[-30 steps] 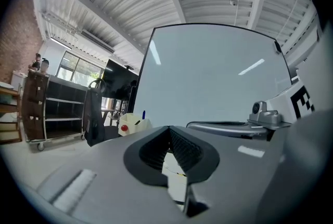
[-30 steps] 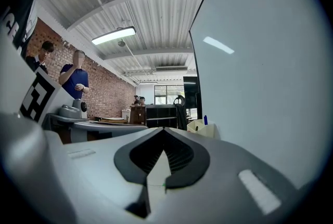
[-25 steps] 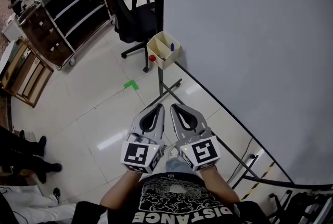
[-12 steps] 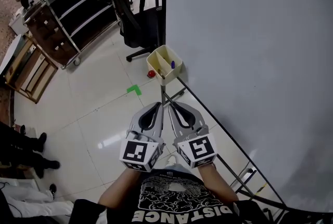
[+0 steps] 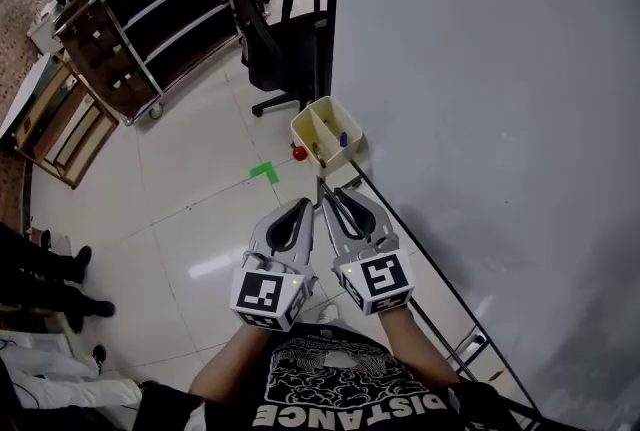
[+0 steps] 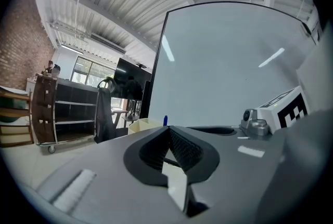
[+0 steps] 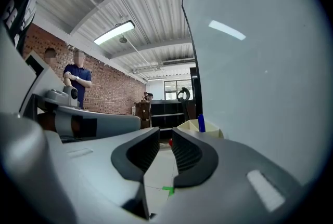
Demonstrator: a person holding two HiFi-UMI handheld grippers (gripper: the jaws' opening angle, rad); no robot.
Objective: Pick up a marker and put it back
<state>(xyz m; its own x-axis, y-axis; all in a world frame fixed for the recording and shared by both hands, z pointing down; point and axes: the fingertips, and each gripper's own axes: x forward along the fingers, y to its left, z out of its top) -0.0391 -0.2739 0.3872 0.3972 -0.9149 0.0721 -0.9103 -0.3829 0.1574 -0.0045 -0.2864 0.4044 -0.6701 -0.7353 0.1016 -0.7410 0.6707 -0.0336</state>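
A blue marker point(image 5: 343, 138) stands upright in a cream holder point(image 5: 305, 132) fixed at the lower corner of the whiteboard point(image 5: 480, 99). Both grippers are held side by side in front of the person, pointing at the holder from a short way back. My left gripper point(image 5: 303, 204) is shut, its tips touching, with nothing in it. My right gripper point(image 5: 341, 191) has a narrow gap between its jaws, which are opening on nothing. The left gripper view shows the marker point(image 6: 165, 120) just over my left gripper point(image 6: 168, 128). In the right gripper view the marker point(image 7: 201, 123) rises from the holder point(image 7: 188, 126) beyond my right gripper point(image 7: 165, 131).
A red ball point(image 5: 298, 153) sits by the holder and a green tape mark point(image 5: 265, 172) lies on the tiled floor. Beyond the holder stand a black office chair point(image 5: 270, 29) and a black shelf cart point(image 5: 150, 19). The whiteboard's stand legs run along the floor at right.
The holder and whiteboard corner have come closer to the grippers in the head view. The right gripper's jaws, shut before, now show a small gap.
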